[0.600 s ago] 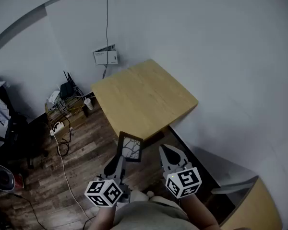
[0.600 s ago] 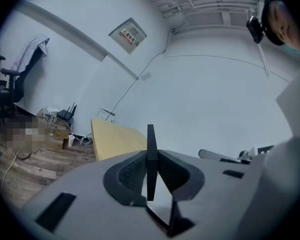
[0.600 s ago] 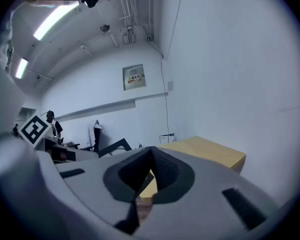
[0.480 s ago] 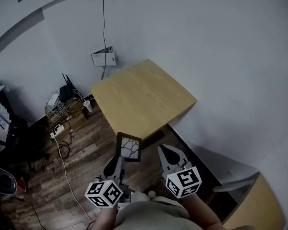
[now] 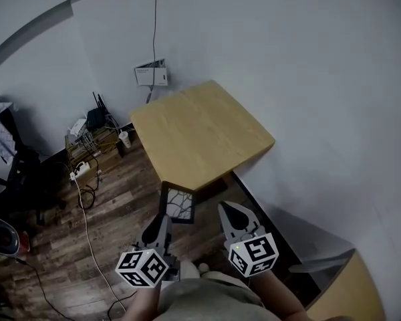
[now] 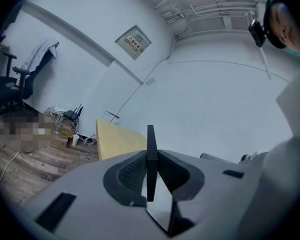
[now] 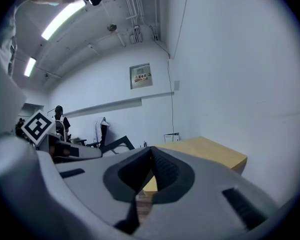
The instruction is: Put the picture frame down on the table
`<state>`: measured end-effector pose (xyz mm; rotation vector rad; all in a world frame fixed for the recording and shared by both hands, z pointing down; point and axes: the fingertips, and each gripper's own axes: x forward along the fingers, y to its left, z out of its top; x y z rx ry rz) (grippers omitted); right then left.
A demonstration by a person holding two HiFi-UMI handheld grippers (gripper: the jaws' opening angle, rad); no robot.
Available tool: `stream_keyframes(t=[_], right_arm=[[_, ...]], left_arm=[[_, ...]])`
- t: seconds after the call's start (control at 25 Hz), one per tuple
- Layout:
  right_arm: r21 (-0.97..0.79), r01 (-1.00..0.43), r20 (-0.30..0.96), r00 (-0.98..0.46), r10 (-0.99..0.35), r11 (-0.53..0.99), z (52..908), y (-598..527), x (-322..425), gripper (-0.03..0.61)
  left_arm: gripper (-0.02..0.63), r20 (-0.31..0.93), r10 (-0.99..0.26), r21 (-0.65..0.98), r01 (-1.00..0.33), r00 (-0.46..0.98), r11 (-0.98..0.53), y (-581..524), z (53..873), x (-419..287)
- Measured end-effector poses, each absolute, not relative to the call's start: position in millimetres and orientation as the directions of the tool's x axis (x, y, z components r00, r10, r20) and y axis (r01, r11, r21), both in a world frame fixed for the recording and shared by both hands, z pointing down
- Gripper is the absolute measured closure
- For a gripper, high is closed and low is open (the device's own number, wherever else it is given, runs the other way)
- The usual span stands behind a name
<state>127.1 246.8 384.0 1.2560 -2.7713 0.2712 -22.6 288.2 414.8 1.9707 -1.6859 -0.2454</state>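
A small black picture frame (image 5: 178,204) with a branch-like drawing is held upright in front of me, just short of the near corner of the wooden table (image 5: 199,134). My left gripper (image 5: 164,221) is shut on the frame's lower edge; in the left gripper view the frame (image 6: 151,159) shows edge-on between the pads. My right gripper (image 5: 230,214) hovers to the frame's right, shut, with nothing between its jaws. In the right gripper view the right gripper (image 7: 151,165) points toward the table (image 7: 205,151), and the frame (image 7: 114,145) shows at its left.
The table stands against a white wall. Left of it on the wood floor lie a low shelf with cables and a router (image 5: 91,142), a power strip (image 5: 78,174) and an office chair (image 5: 20,179). A second wooden surface (image 5: 351,289) shows at bottom right.
The frame and both grippers have come slightly closer to the table's near corner; the hold on the frame is unchanged.
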Motion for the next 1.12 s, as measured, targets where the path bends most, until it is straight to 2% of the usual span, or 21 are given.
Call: stream_keyframes(t=[0.2, 0.52, 1.12], right_arm=[[-0.183, -0.739, 0.147, -0.673, -0.725, 0.648, 389.6, 245.0, 131.4, 0.578], [-0.182, -0.75, 0.15, -0.66, -0.736, 0.636, 397.0, 228.9, 131.2, 0.578], [-0.179, -0.769, 0.183, -0.639, -0.747, 0.614, 405.5, 118.8, 108.8, 0.578]], left_arm=[[0.552, 0.199, -0.962, 0.5, -0.864, 0.186, -0.064, 290.8, 414.6, -20.8], [0.552, 0.199, -0.966, 0.483, -0.874, 0.168, -0.053, 274.5, 420.1, -25.4], [0.552, 0.211, -0.956, 0.519, -0.852, 0.203, -0.067, 164.1, 436.9, -44.6]])
